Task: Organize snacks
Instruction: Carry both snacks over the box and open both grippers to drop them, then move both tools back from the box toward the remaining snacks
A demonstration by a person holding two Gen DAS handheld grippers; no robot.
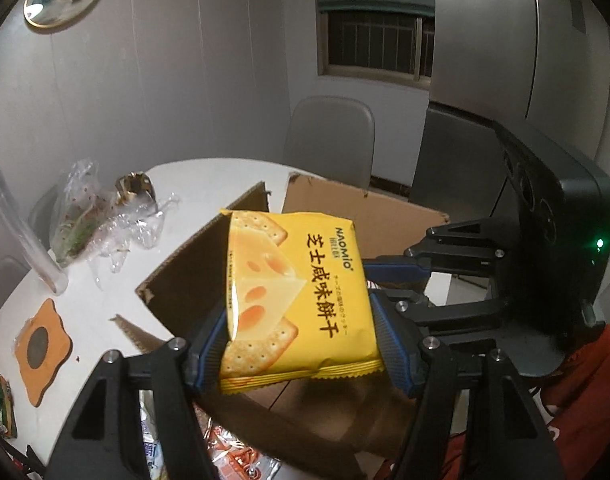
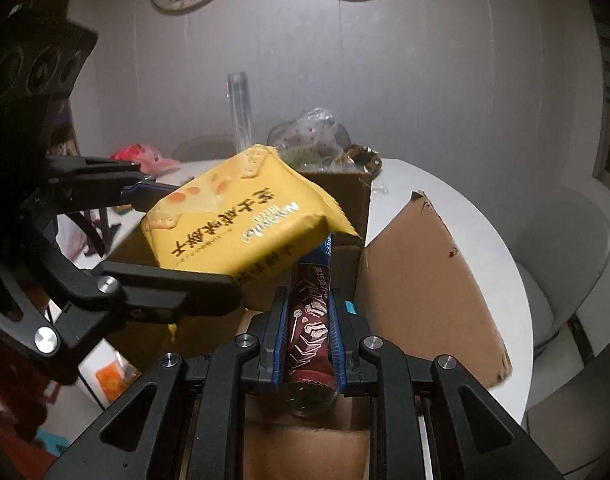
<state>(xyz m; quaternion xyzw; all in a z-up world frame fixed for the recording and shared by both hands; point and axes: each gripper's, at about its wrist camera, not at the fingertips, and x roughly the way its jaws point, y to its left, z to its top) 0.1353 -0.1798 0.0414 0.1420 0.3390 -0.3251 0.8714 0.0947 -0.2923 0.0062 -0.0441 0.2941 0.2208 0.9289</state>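
Left gripper (image 1: 301,344) clamped on yellow cheese cracker pack (image 1: 293,296), blue pads pressing both its long sides, pack held in air above open cardboard box (image 1: 193,276). Right gripper (image 2: 307,336) closed on dark red snack tube (image 2: 309,320), tube standing along the fingers, its far end tucked under the yellow pack's (image 2: 233,220) crimped edge; touching or just below, cannot tell. Left gripper (image 2: 165,240) comes in from the left in the right wrist view, one finger under the pack, one behind.

Both grippers sit over the box (image 2: 425,280) opening. Box flaps stand up: one tall flap on the right, one at the far side, torn edges. Box interior under the grippers mostly dark, contents unclear.

More wrapped snacks (image 1: 225,456) low in the left wrist view, near table edge, blurred. Orange coaster (image 1: 41,348) near the table's (image 1: 97,312) left edge. Farther: clear tube (image 1: 21,232), crumpled plastic bags (image 1: 97,220), gold wrapper (image 1: 135,186) toward the far-left edge. Bare white tabletop (image 2: 393,200) between box and far edge. Grey chair (image 1: 329,140) beyond the far edge, another chair (image 2: 561,264) off the right edge.
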